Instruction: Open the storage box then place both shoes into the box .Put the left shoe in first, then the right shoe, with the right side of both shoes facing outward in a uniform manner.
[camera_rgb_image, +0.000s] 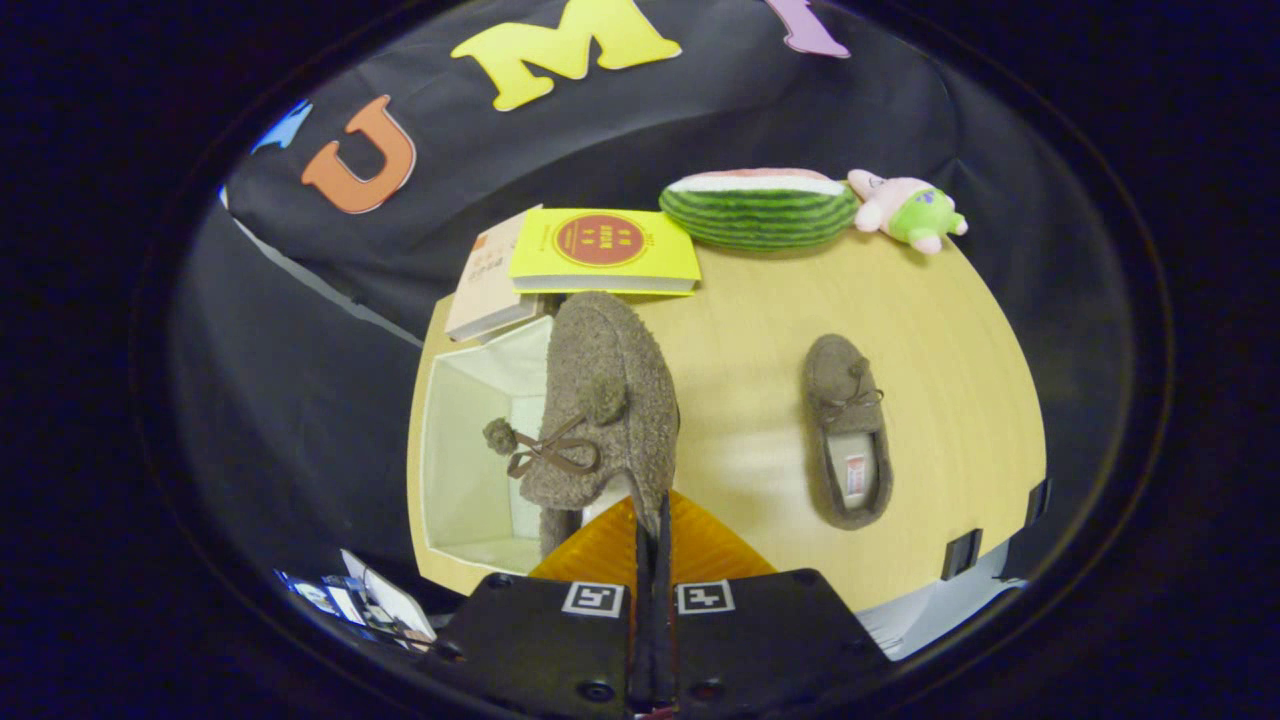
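Note:
My gripper is shut on the heel edge of a brown fuzzy slipper with a bow and pom-poms, which hangs lifted just ahead of the fingers. The held slipper is tilted and hovers over the right rim of the open white storage box, which stands at the table's left side. A second matching slipper lies flat on the wooden table to the right, toe pointing away from me, its lining showing.
Two books, one yellow and one pale, lie beyond the box. A watermelon-slice plush and a pink and green plush toy sit at the table's far edge. Papers lie below the table's left front corner.

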